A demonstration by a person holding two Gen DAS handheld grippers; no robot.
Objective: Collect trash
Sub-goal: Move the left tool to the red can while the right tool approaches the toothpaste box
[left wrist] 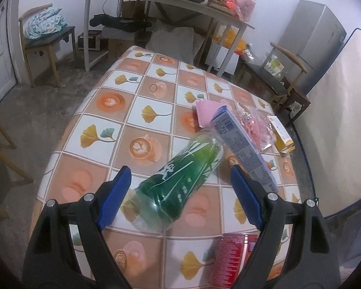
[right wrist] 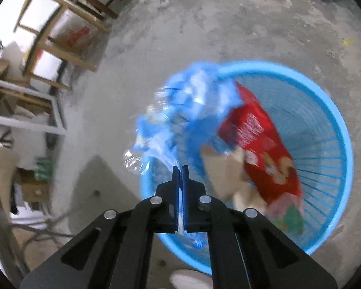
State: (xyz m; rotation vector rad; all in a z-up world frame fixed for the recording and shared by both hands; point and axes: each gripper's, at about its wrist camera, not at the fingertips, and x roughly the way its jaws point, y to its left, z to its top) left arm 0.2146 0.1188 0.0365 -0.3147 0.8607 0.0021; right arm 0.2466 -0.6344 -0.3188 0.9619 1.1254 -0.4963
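Tongs first: our left tongs stand spread around the green bottle lying near the tabletop's near edge, pads not touching; a red can lies nearer still. We should close on its labelled middle, which looks slippery. Our right tongs are pressed together, pinching a blue wrapper over the basket. No writing reads clearly.

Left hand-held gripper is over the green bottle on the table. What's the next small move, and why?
Probably lower the left hand-held gripper a little and close on the green bottle. Its jaws stand wide open with the bottle lying on its side between them, pads not yet touching, so a short descent should let them clamp the body.
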